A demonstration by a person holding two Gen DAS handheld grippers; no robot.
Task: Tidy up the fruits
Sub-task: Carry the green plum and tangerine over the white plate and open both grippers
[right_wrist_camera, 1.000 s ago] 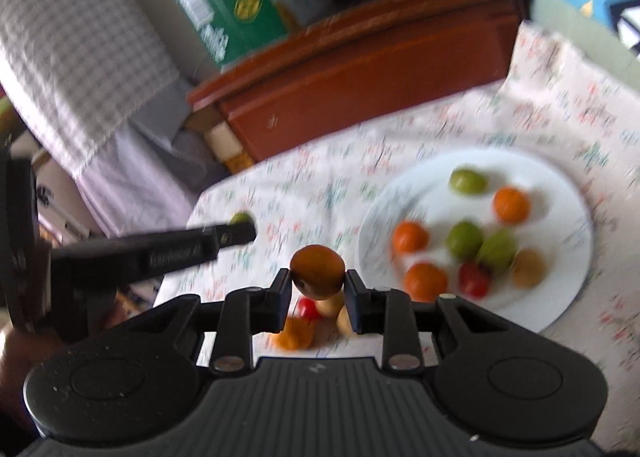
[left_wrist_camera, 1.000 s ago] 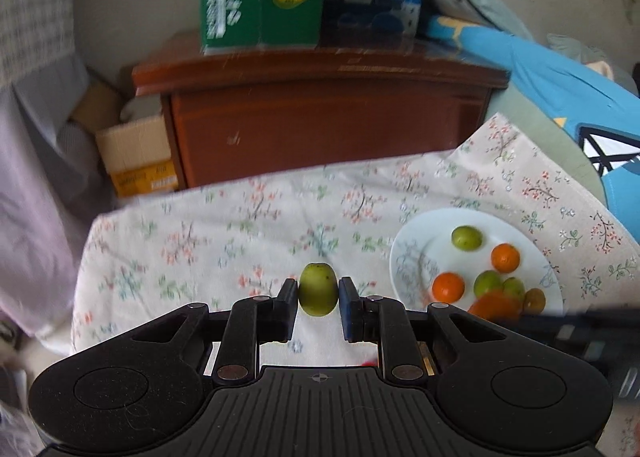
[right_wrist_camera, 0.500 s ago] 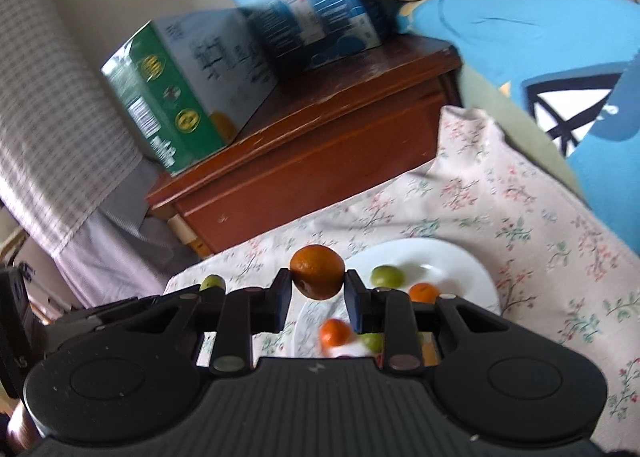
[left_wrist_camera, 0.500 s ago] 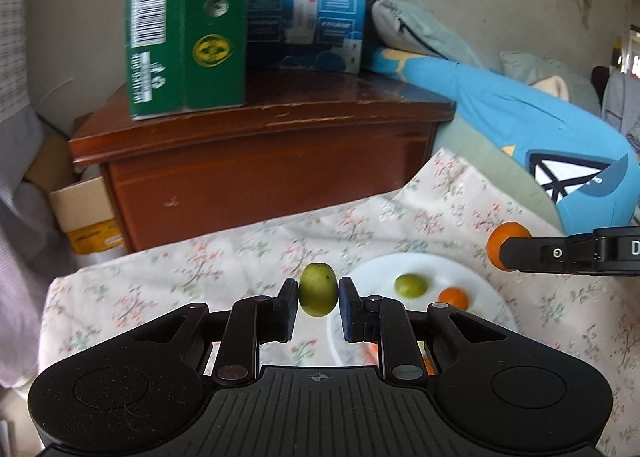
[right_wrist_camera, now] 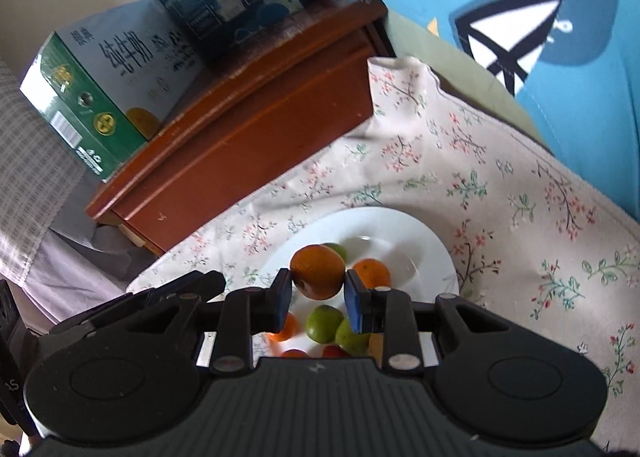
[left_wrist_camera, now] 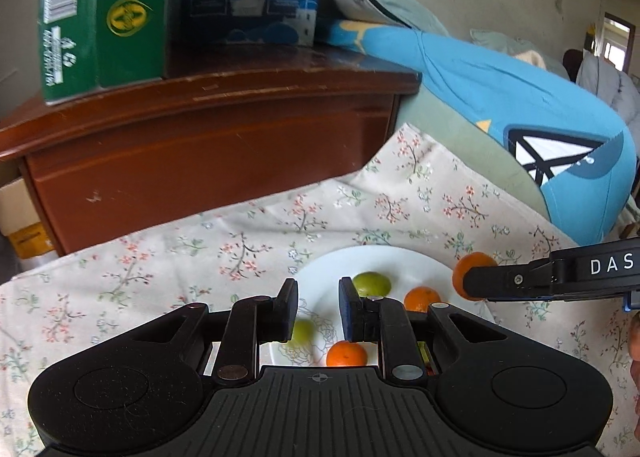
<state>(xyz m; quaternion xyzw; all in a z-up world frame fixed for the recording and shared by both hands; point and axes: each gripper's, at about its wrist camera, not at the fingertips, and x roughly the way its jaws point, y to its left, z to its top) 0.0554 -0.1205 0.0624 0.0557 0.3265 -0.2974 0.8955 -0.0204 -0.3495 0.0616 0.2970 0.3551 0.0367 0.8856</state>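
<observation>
Both grippers over the white plate (left_wrist_camera: 404,257)

The left gripper (left_wrist_camera: 318,307) gapes with nothing between its fingers; the right gripper (right_wrist_camera: 318,299) clamps an orange (right_wrist_camera: 318,271). Green and orange fruits lie on the plate at 6 o'clock.

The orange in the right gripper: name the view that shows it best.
The right wrist view. There the orange sits large and centred between the jaws of the right gripper, over the white plate. The left wrist view shows that orange only small at the frame's right side, partly hidden behind the gripper's finger.
</observation>
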